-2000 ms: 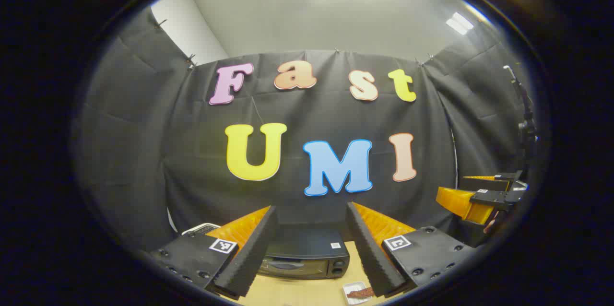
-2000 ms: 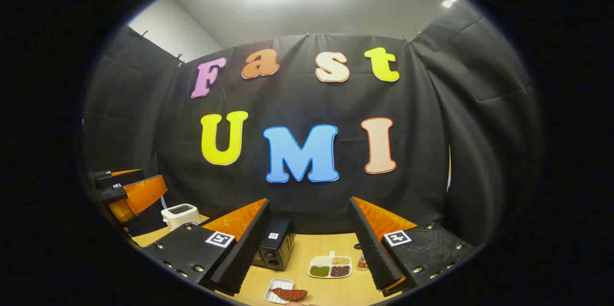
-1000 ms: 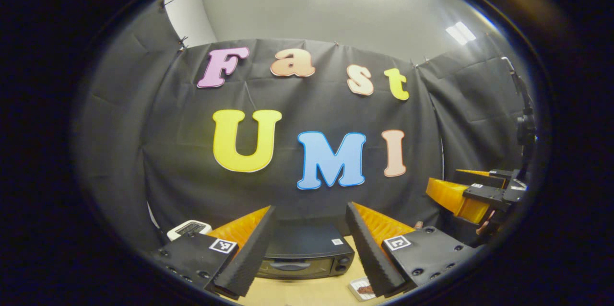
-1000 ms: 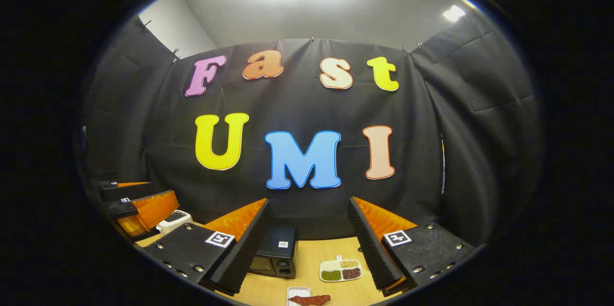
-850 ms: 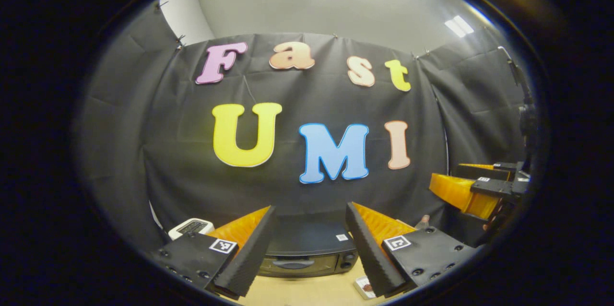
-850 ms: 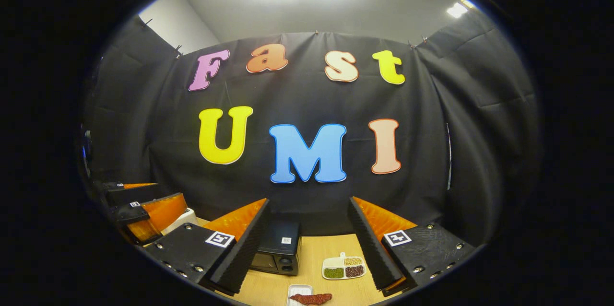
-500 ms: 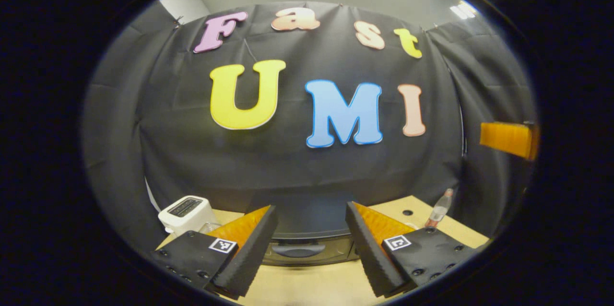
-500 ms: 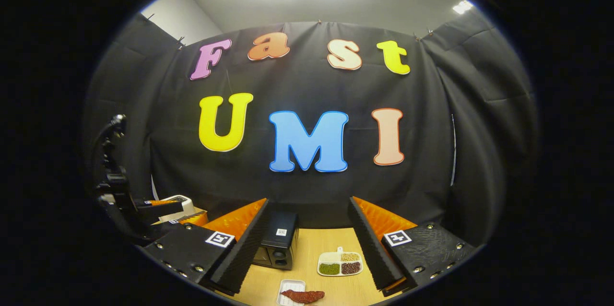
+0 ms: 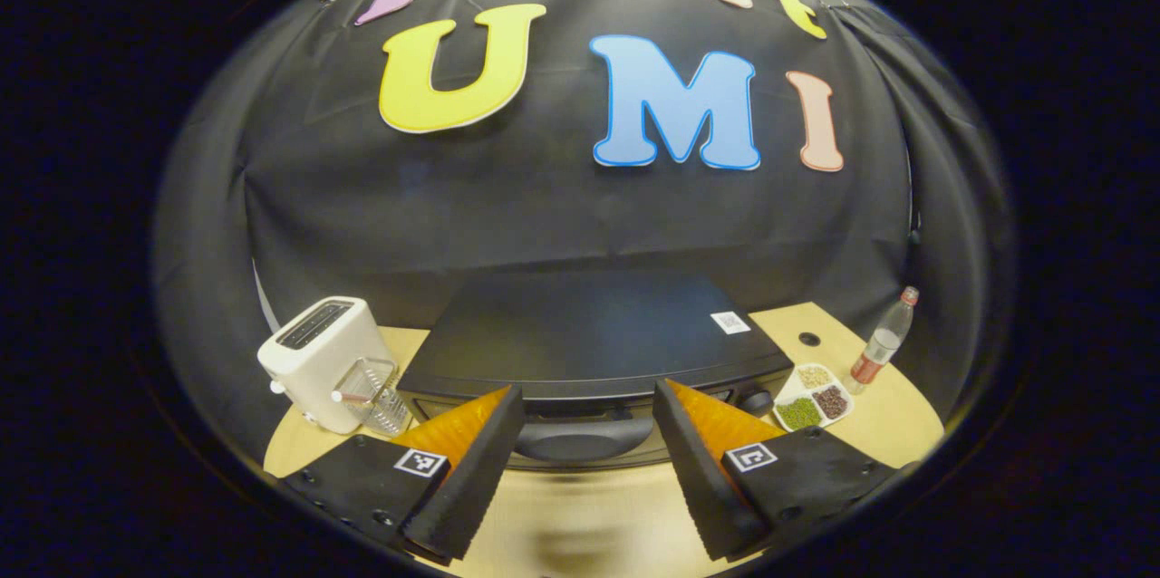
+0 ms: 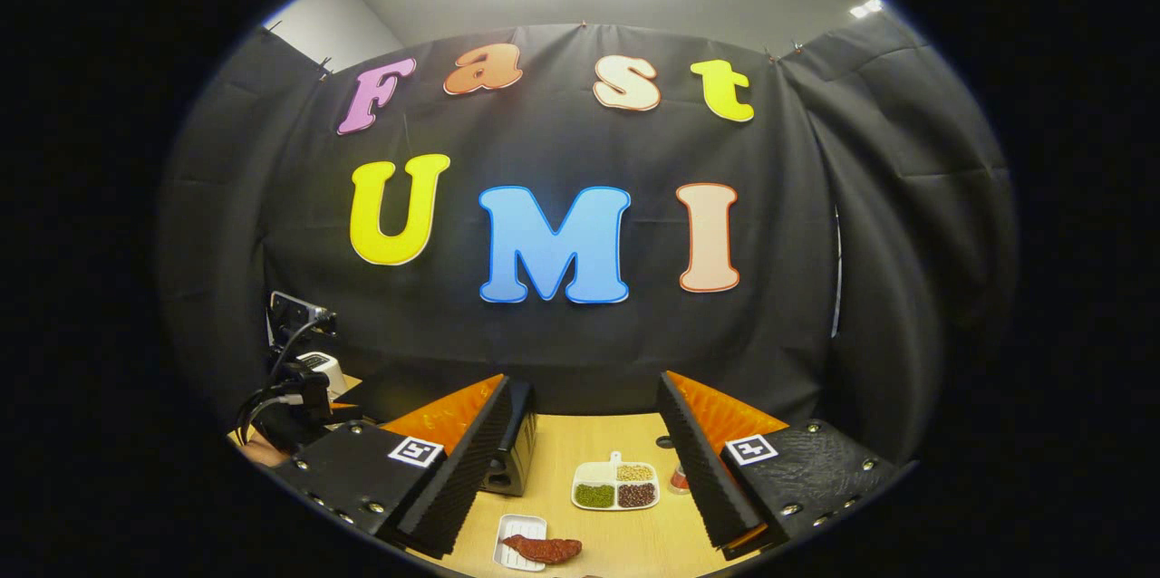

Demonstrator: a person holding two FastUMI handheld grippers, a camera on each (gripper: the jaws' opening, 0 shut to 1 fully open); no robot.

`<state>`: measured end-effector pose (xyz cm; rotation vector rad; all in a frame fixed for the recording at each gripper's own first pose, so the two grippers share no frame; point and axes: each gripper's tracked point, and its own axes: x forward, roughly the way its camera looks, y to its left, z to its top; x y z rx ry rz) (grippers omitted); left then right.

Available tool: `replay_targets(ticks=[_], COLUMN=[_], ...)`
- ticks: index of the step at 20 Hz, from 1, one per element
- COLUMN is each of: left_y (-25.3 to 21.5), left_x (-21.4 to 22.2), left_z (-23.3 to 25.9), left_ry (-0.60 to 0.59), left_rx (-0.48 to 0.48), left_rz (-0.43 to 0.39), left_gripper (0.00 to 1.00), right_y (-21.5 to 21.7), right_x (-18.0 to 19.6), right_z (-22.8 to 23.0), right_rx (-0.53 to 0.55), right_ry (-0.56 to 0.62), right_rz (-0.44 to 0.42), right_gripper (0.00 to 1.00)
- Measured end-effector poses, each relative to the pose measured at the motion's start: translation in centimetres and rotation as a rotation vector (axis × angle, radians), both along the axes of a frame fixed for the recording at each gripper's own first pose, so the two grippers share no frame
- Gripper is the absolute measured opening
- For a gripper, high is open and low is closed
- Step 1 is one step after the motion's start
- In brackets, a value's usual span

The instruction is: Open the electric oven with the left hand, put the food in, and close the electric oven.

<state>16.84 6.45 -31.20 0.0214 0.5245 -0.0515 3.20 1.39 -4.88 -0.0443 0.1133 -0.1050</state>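
Having dropped closer to oven [image 9: 589, 333], left gripper [image 9: 584, 469] open, handle [image 9: 580, 442] at 12 o'clock; right gripper [image 10: 580, 478] open, steady.

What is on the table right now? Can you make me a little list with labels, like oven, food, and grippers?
oven: black, door shut, handle facing the left gripper
left gripper: open, fingers either side of the handle, not touching it
right gripper: open, holding nothing, above the table
food: reddish piece on a small white tray, in front of the oven
snack dish: divided, white, green and brown bits
toaster: white, left of oven
bottle: upright, far right
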Motion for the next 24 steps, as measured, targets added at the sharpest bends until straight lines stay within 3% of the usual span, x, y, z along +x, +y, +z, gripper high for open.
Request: replay_targets(ticks=[1, 2, 3, 4, 7, 10, 11, 12, 14, 17, 19, 22, 23, 24], left_y=[0.1, 0.2, 0.2, 0.1, 0.4, 0.5, 0.6, 0.6, 0.4, 0.6, 0.7, 0.6, 0.6, 0.5], left_x=[0.4, 0.7, 0.7, 0.6, 1.0, 1.5, 1.3, 1.3, 0.7, -1.1, -2.5, -4.7, -5.4, -5.9], left_z=[-0.6, -1.3, -2.1, -2.9, -3.7, -4.1, -4.2, -3.8, -4.0, -4.0, -4.1, -4.8, -5.2, -5.5], left_ry=[0.003, 0.012, 0.032, 0.051, 0.051, 0.039, 0.046, 0.031, 0.037, 0.045, 0.051, 0.066, 0.071, 0.076], left_rx=[0.007, 0.012, 0.009, 0.004, 0.007, 0.000, 0.006, 0.005, -0.001, 0.005, 0.008, 0.027, 0.032, 0.037], left_rz=[0.004, 0.009, 0.010, 0.011, 0.012, 0.021, 0.015, 0.013, 0.012, 0.004, 0.000, -0.014, -0.015, -0.016], left_gripper=[1.00, 0.92, 1.00, 0.96, 1.00, 0.92, 1.00, 0.96, 0.92, 1.00, 0.96, 1.00, 0.96, 1.00], right_y=[-0.3, -0.5, -0.9, -1.2, -1.6, -1.6, -1.4, -1.2, -0.6, -0.2, 0.1, 0.4, 0.6, 0.7], right_x=[-0.1, -0.2, -0.3, -0.4, -0.6, -0.6, -0.6, -0.6, -0.7, -0.8, -0.8, -1.0, -1.0, -1.0], right_z=[0.1, 0.2, 0.3, 0.2, 0.0, 0.1, 0.2, 0.3, 0.4, 0.6, 0.5, 0.4, 0.3, 0.4], right_rx=[0.005, 0.010, 0.010, 0.008, 0.013, 0.001, -0.003, -0.002, 0.010, 0.003, 0.000, 0.005, 0.007, 0.009], right_ry=[0.000, -0.003, -0.003, -0.002, 0.006, 0.006, 0.005, 0.002, 0.000, -0.009, -0.004, 0.003, 0.004, 0.003], right_rz=[-0.006, -0.012, -0.023, -0.030, -0.039, -0.038, -0.033, -0.027, -0.013, -0.002, 0.007, 0.017, 0.020, 0.023], right_gripper=[0.98, 0.98, 0.98, 0.98, 0.98, 0.98, 0.98, 0.95, 0.98, 0.98, 0.98, 0.98, 0.98, 0.98])
